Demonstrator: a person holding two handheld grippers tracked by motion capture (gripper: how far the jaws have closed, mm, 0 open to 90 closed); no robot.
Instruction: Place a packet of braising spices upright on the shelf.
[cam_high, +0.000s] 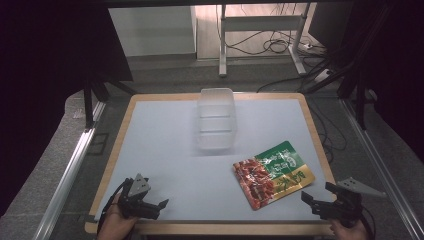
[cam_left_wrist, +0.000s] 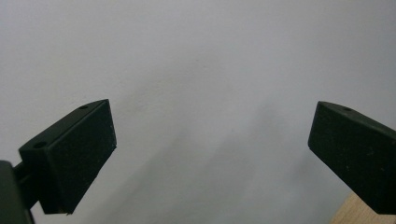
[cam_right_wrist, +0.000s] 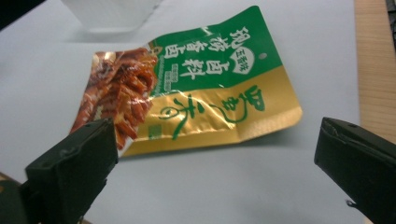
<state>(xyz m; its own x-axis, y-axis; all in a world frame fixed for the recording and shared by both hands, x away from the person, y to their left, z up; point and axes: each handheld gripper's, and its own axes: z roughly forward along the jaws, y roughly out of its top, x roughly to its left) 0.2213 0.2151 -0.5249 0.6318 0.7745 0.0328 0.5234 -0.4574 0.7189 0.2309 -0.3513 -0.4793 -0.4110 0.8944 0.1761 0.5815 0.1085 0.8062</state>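
A flat food pouch (cam_high: 274, 174), green and gold with a red meat picture, lies on the light mat right of centre; in the right gripper view the pouch (cam_right_wrist: 196, 88) lies just beyond the jaws. A clear plastic container (cam_high: 215, 118) stands upright behind it near the far edge. My right gripper (cam_high: 316, 197) rests at the table's front right corner, open, a short way from the pouch. At the front left my left gripper (cam_high: 159, 205) is held low over the mat (cam_left_wrist: 201, 70), open, with nothing between its jaws.
The wooden table rim (cam_high: 320, 145) frames the mat. A grey three-cornered plate (cam_high: 361, 186) lies off the table at the right. Metal rails (cam_high: 70, 170) run along both sides. Cables and a desk frame (cam_high: 260, 30) stand on the floor beyond.
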